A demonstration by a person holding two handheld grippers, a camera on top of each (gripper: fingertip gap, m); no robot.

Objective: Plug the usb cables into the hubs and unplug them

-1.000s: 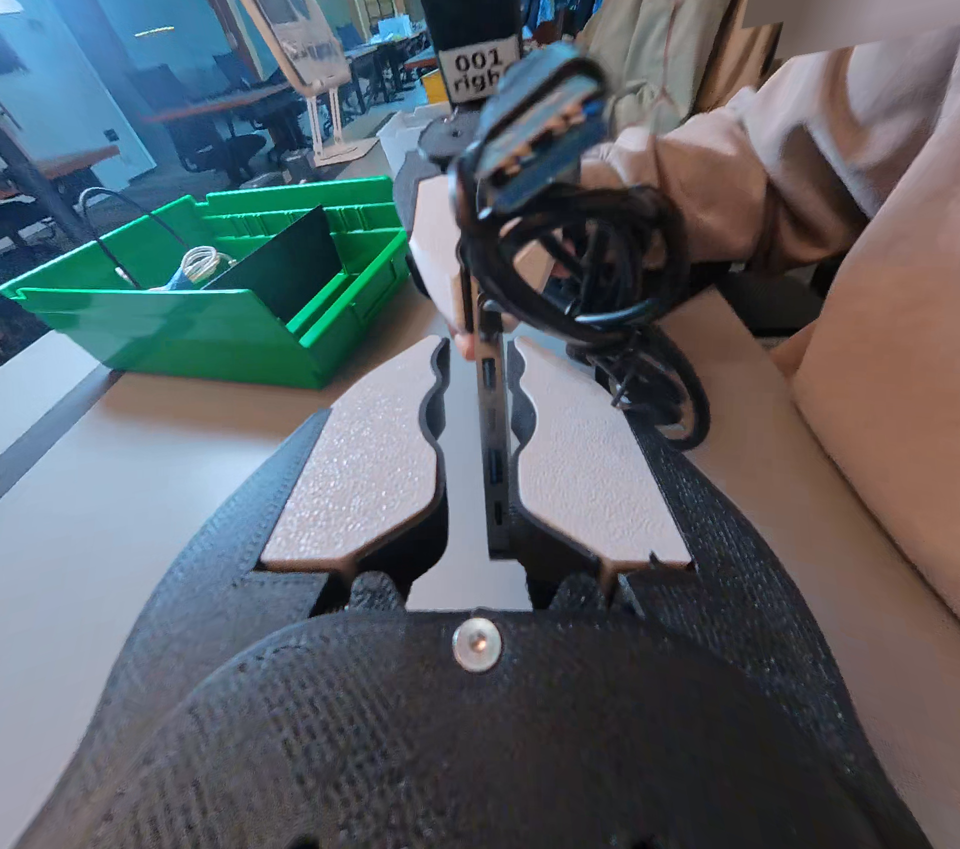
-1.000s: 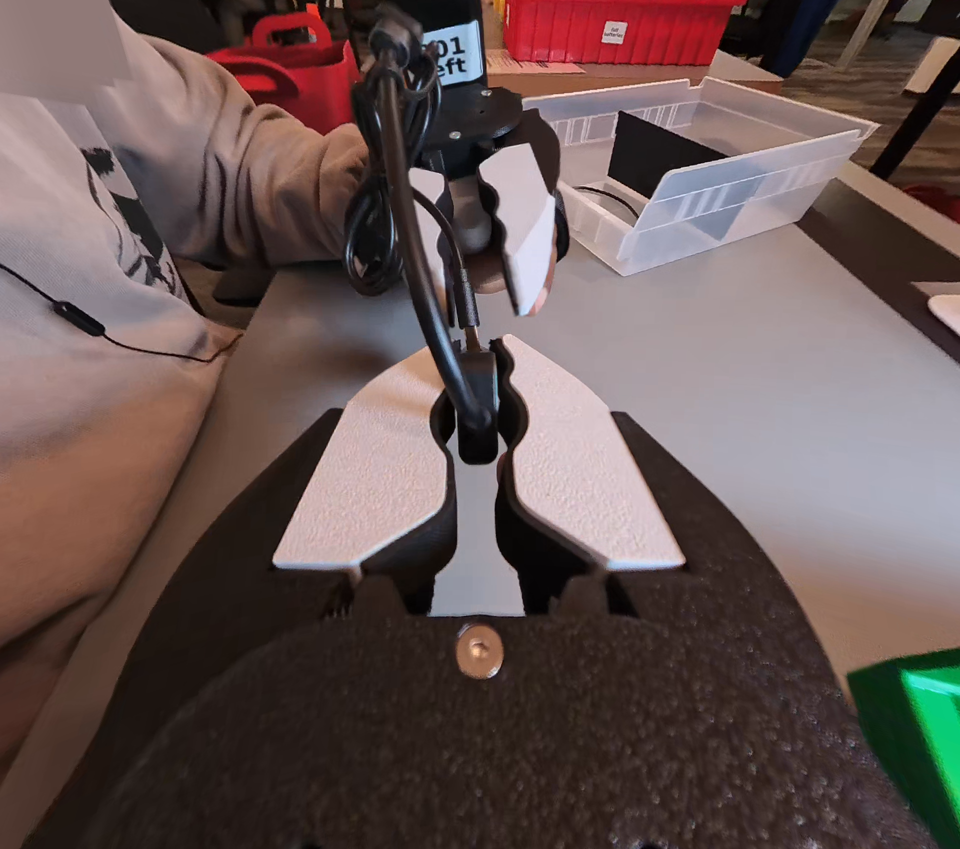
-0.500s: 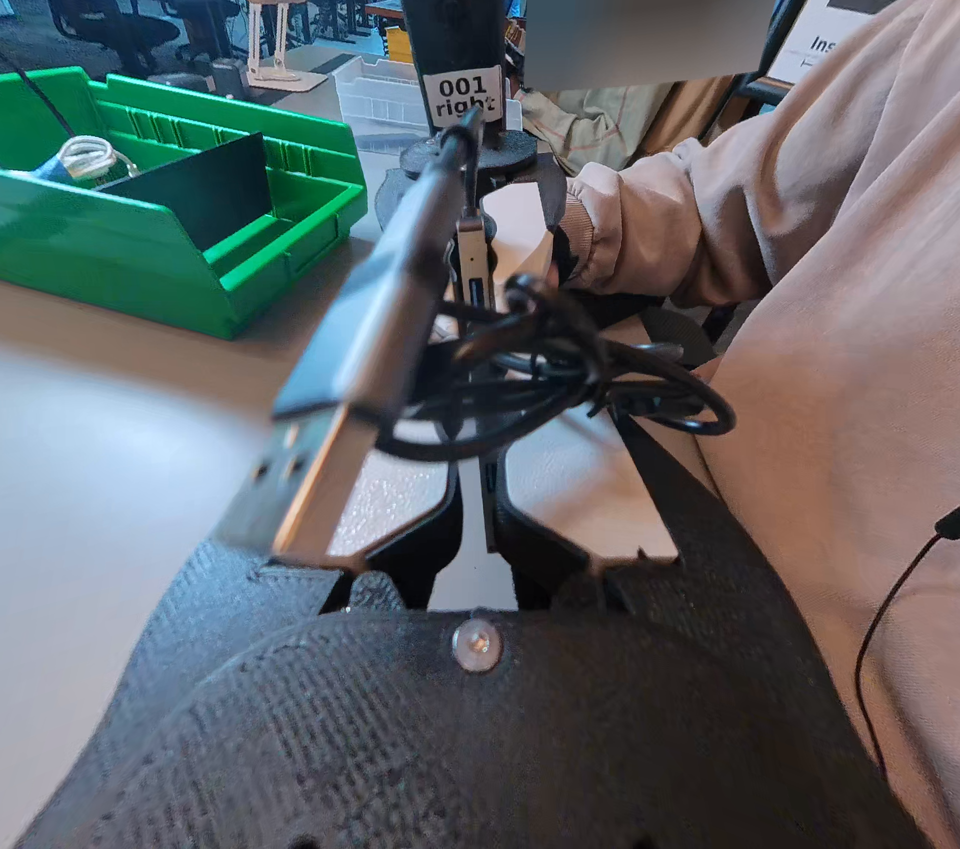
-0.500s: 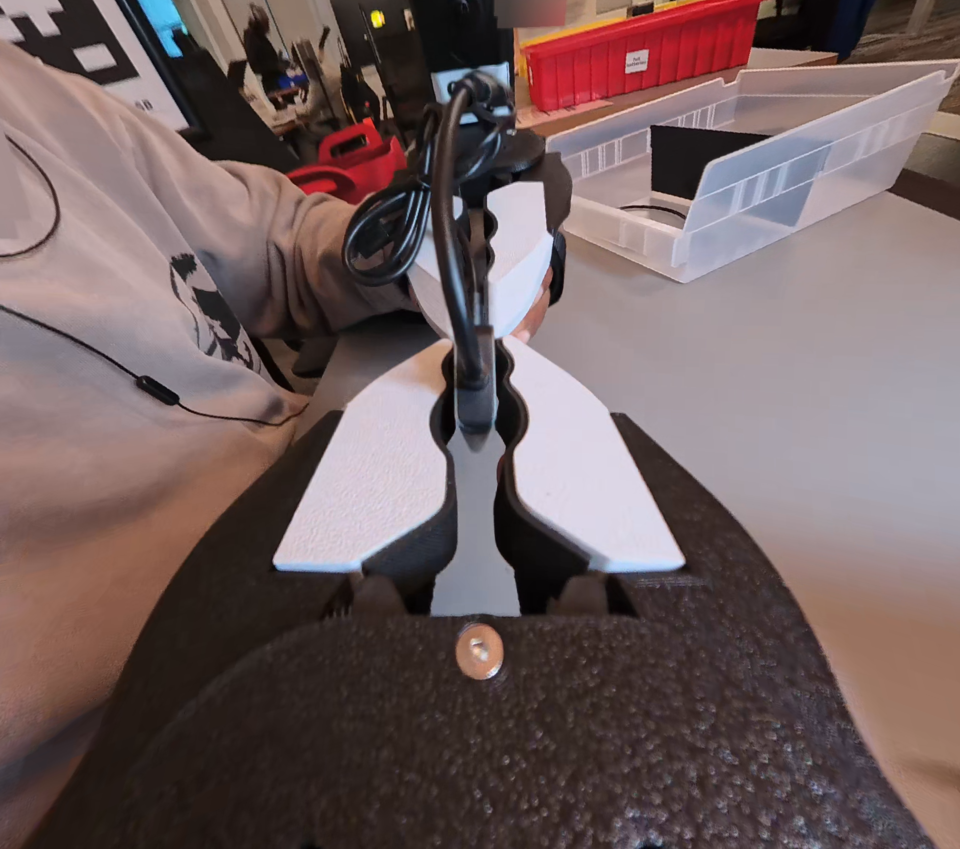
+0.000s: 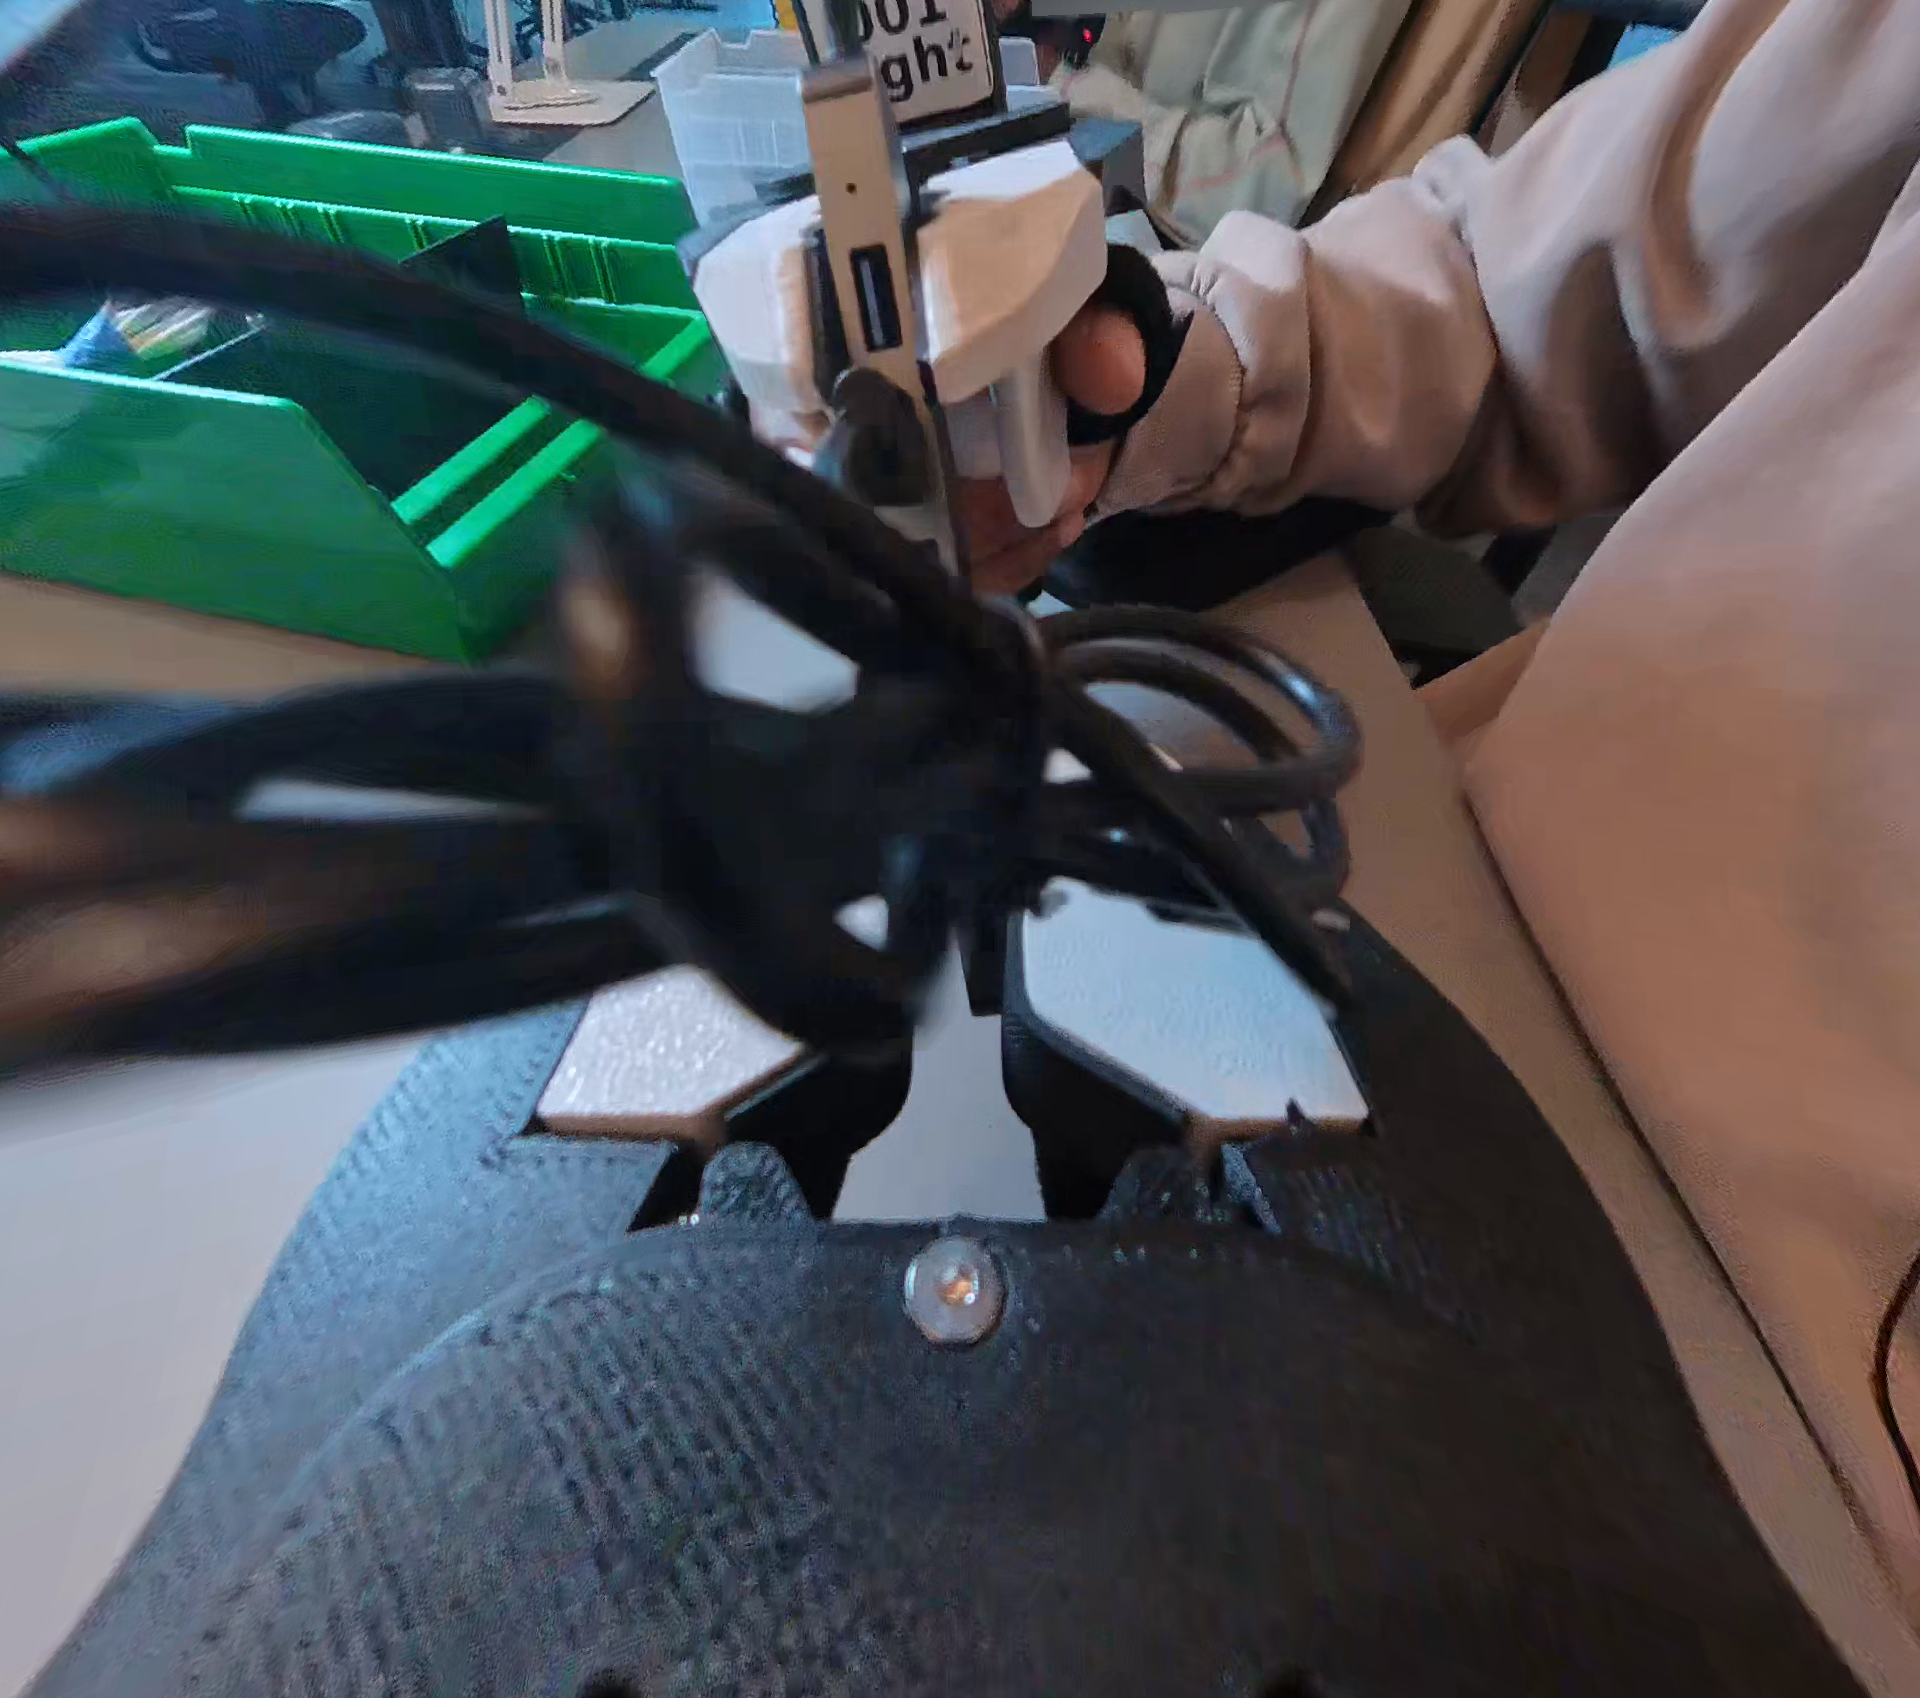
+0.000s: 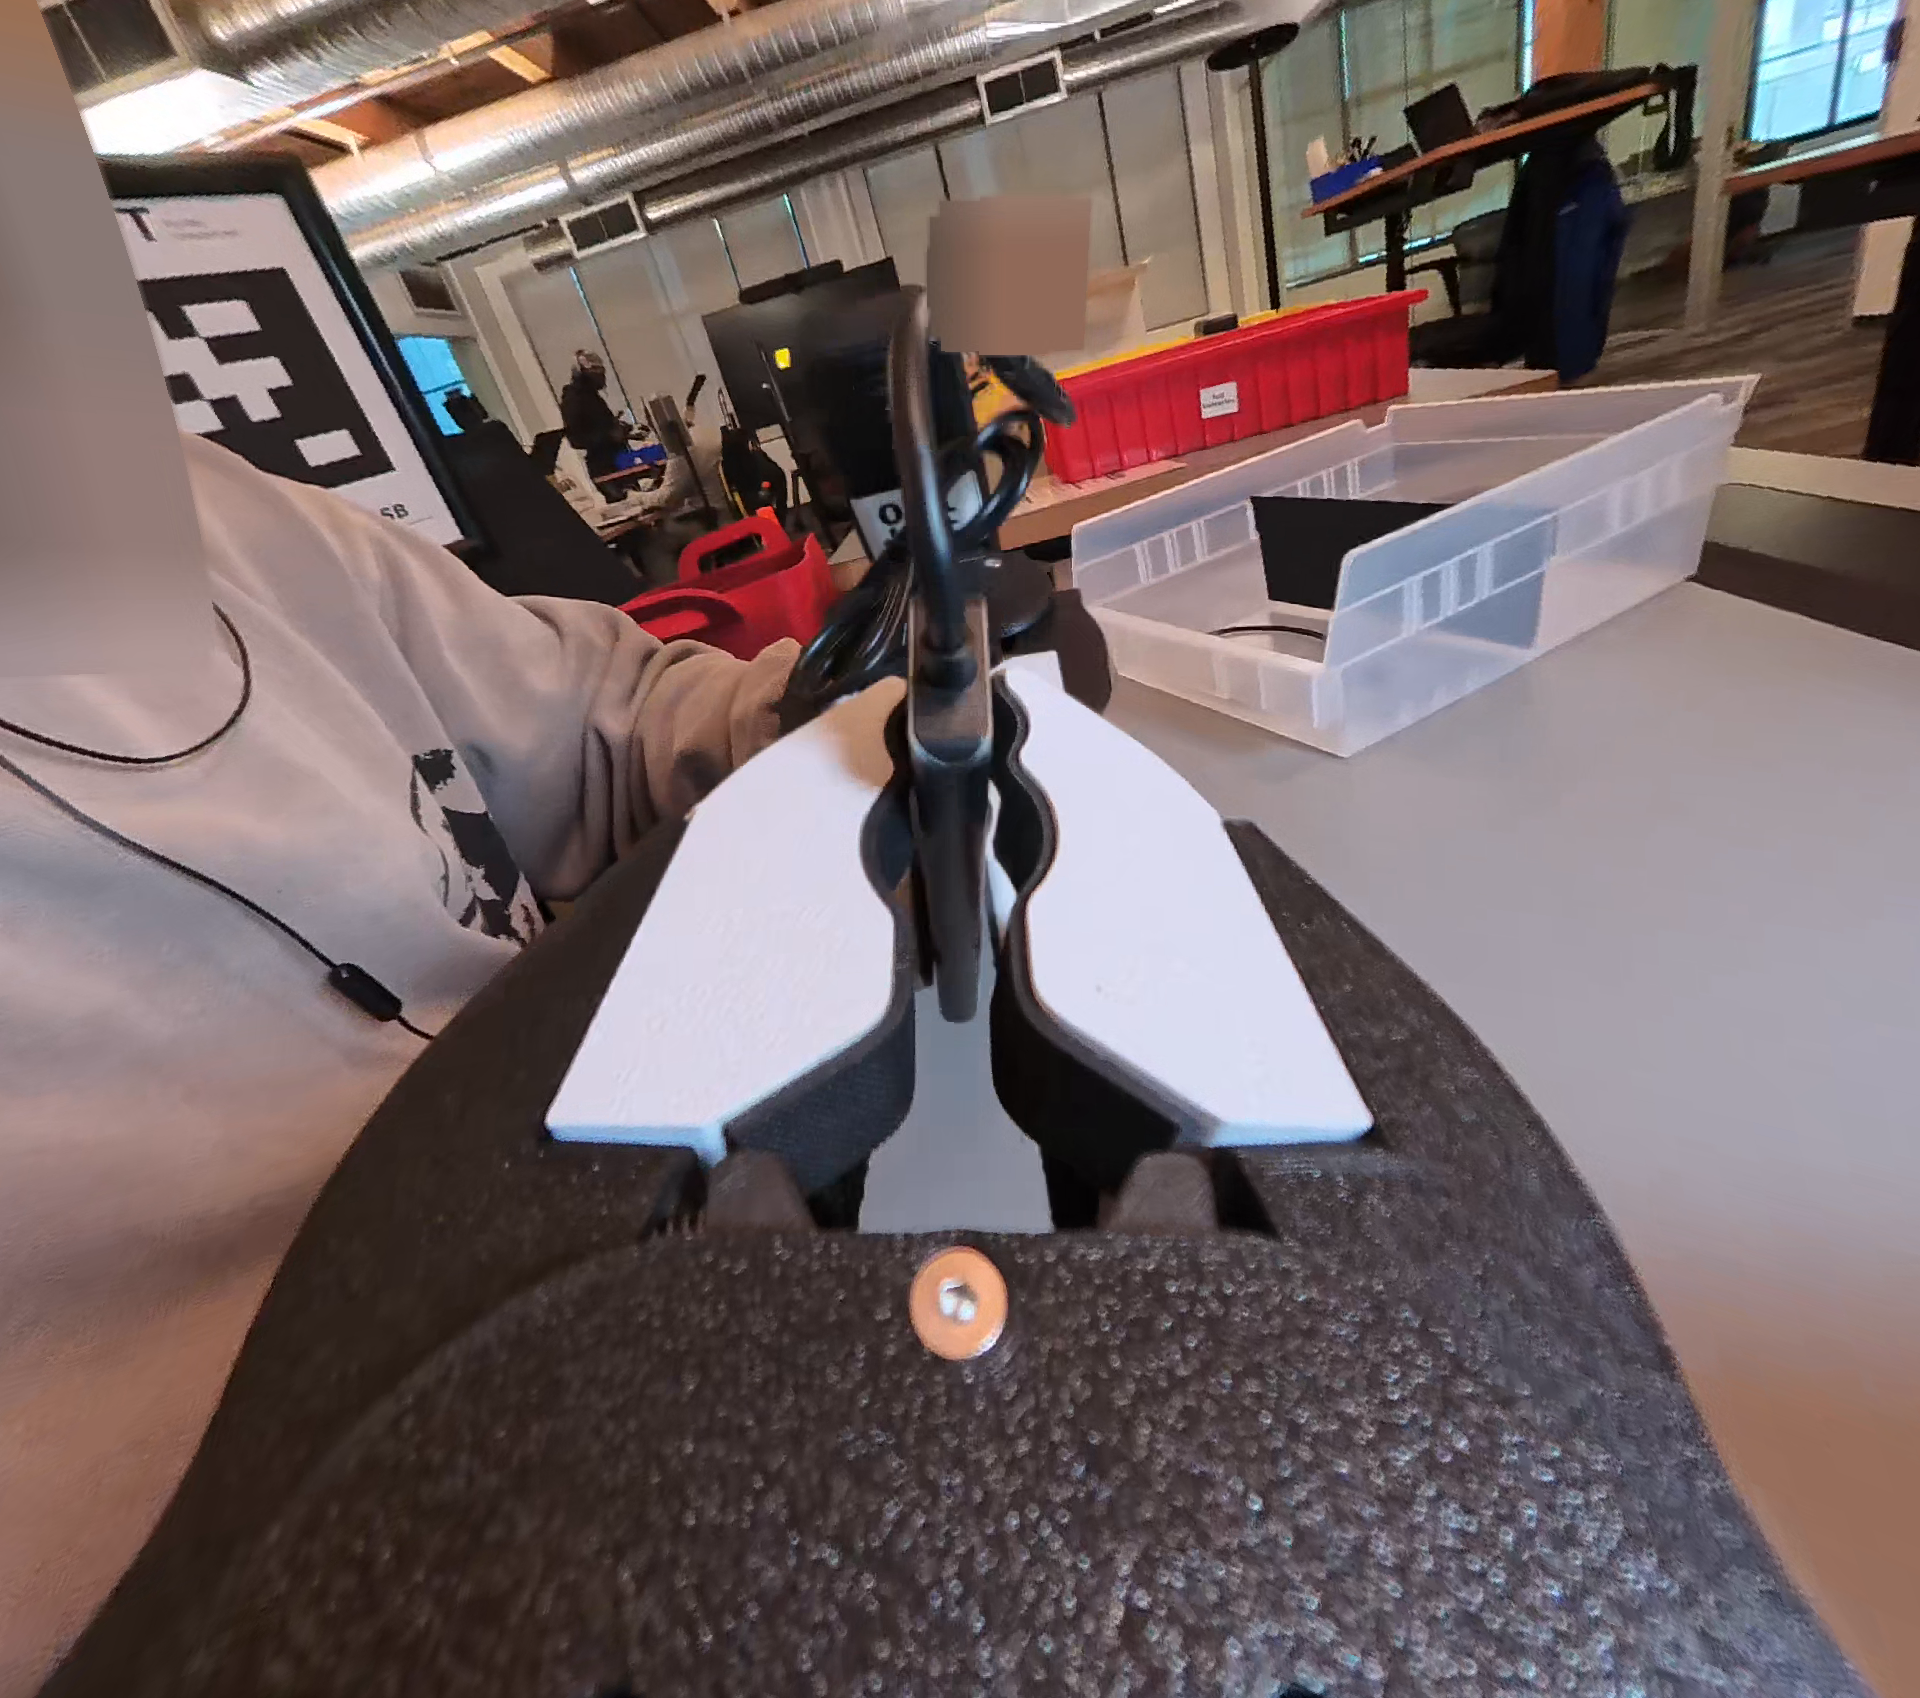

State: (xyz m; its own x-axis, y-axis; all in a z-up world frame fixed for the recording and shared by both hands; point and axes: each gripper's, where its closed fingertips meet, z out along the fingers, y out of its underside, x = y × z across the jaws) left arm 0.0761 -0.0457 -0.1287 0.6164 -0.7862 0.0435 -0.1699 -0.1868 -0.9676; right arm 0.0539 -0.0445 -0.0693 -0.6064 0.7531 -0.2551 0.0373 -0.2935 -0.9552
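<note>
My left gripper point(image 5: 956, 817) is shut on the near end of a thin grey USB hub point(image 5: 862, 235), which stands edge-on and reaches away from me. My right gripper point(image 6: 951, 713) is shut on the black plug point(image 6: 948, 900) of a USB cable. It faces the left gripper, and its white fingers point(image 5: 1018, 277) flank the hub. The plug point(image 5: 873, 433) sits against the hub's port side; I cannot tell how deep it is in. The hub point(image 6: 940, 692) shows edge-on just beyond the right fingertips. The bundled black cable point(image 5: 727, 713) hangs blurred over the left fingers.
A green bin point(image 5: 260, 505) stands on the table to the left. A clear bin point(image 6: 1455, 588) with a black divider stands at the right, with a red bin point(image 6: 1226, 391) behind it. The person's beige sleeve point(image 5: 1455, 318) and torso are close by. Across from one pair of fingers to the other is roughly 6 cm.
The two grippers have closed in on each other, bringing the plug up against the hub. The cable bundle has swung toward the left camera. The right view has tilted upward.
</note>
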